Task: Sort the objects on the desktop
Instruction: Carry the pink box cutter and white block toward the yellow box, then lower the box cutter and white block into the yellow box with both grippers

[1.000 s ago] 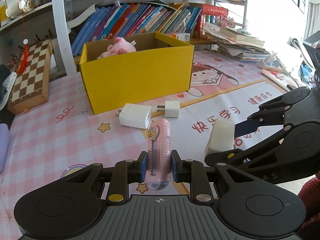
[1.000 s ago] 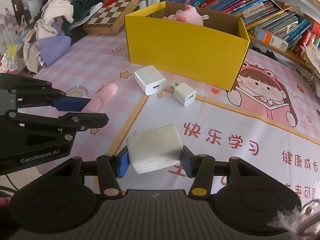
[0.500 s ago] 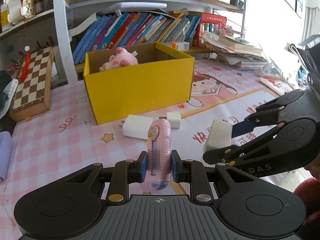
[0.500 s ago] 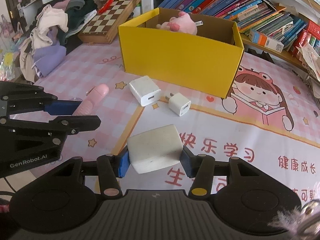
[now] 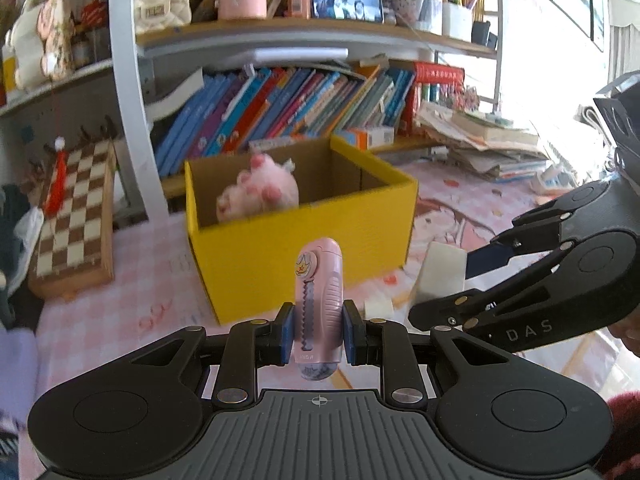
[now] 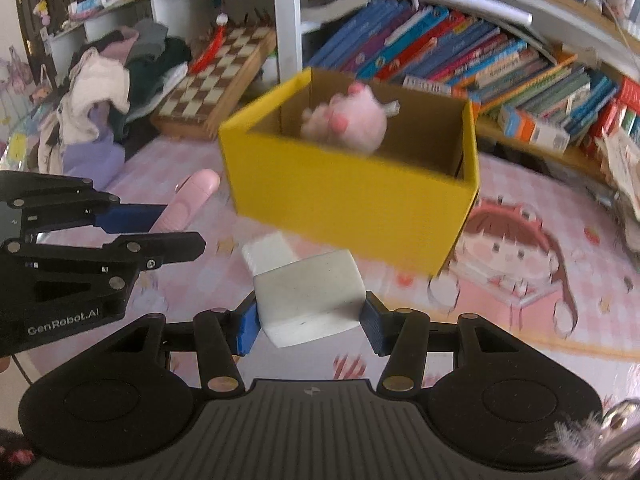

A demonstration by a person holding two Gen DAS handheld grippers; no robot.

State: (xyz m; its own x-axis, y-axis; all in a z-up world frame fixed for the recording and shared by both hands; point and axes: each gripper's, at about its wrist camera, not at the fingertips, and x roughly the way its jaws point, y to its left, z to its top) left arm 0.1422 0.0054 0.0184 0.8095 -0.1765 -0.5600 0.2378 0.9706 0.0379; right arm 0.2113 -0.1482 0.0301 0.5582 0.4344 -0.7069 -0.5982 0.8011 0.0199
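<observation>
My left gripper (image 5: 316, 334) is shut on a pink retractable cutter (image 5: 319, 296), held upright in the air in front of the yellow cardboard box (image 5: 304, 248). My right gripper (image 6: 310, 326) is shut on a white rectangular block (image 6: 310, 298), also lifted, close to the box (image 6: 352, 196). A pink plush toy (image 6: 348, 118) lies inside the box. Each gripper shows in the other's view: the right gripper (image 5: 480, 280) with the block (image 5: 442, 270), and the left gripper (image 6: 132, 228) with the cutter (image 6: 188, 204). A white charger (image 6: 268, 254) lies on the pink mat below.
A chessboard (image 5: 76, 208) leans at the left by a white shelf post (image 5: 132, 120). Rows of books (image 5: 280, 108) stand behind the box, with stacked papers (image 5: 480, 140) to the right. A heap of clothes (image 6: 108, 92) sits at the far left.
Both grippers have risen and moved closer to the yellow box, each still holding its object. The chargers on the mat are now mostly hidden below them.
</observation>
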